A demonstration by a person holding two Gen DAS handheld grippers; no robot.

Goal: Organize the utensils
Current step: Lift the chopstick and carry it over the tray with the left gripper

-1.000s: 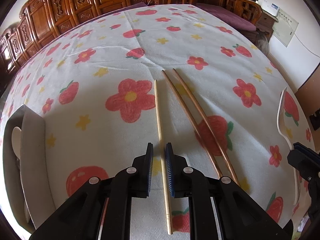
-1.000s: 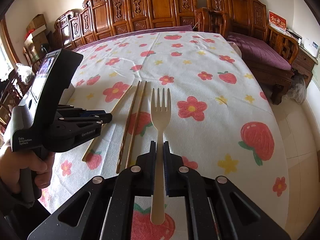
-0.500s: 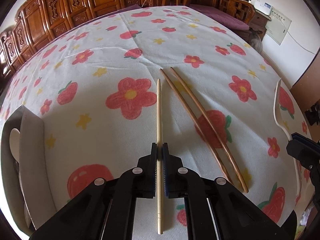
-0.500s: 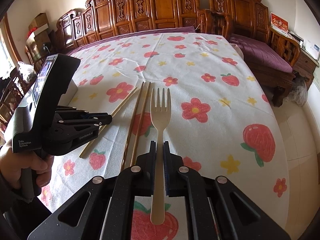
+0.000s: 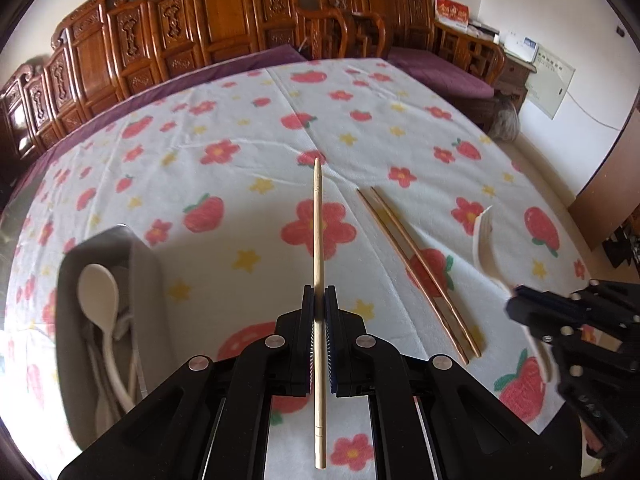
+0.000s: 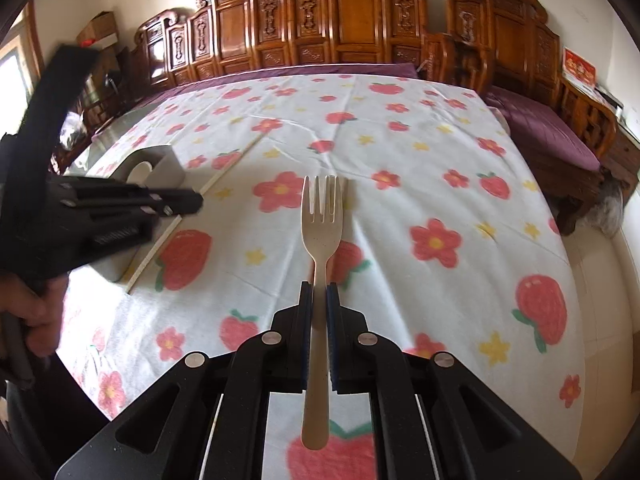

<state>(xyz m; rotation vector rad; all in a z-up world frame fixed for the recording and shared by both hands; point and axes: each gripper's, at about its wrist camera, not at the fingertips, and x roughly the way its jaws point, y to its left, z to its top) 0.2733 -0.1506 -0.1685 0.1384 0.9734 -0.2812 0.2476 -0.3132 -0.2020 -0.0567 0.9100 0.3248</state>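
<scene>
My left gripper (image 5: 319, 300) is shut on a pale wooden chopstick (image 5: 318, 224) and holds it up off the flowered tablecloth (image 5: 240, 152). My right gripper (image 6: 319, 300) is shut on a cream fork (image 6: 321, 224), held above the cloth; it also shows in the left wrist view (image 5: 486, 248). A pair of darker brown chopsticks (image 5: 416, 268) lies on the cloth between the two grippers. A grey utensil holder (image 5: 148, 280) with a cream spoon (image 5: 100, 296) and other utensils lies to the left; it also shows in the right wrist view (image 6: 168, 164).
Carved wooden chairs (image 5: 224, 32) line the far side of the table. A purple-cushioned bench (image 6: 548, 128) stands to the right. The table's right edge drops to a tiled floor (image 6: 600, 280).
My left gripper shut on the pale chopstick and lifted it off the cloth, tilting it upward. My right gripper rose with the fork. The utensil holder came further into view.
</scene>
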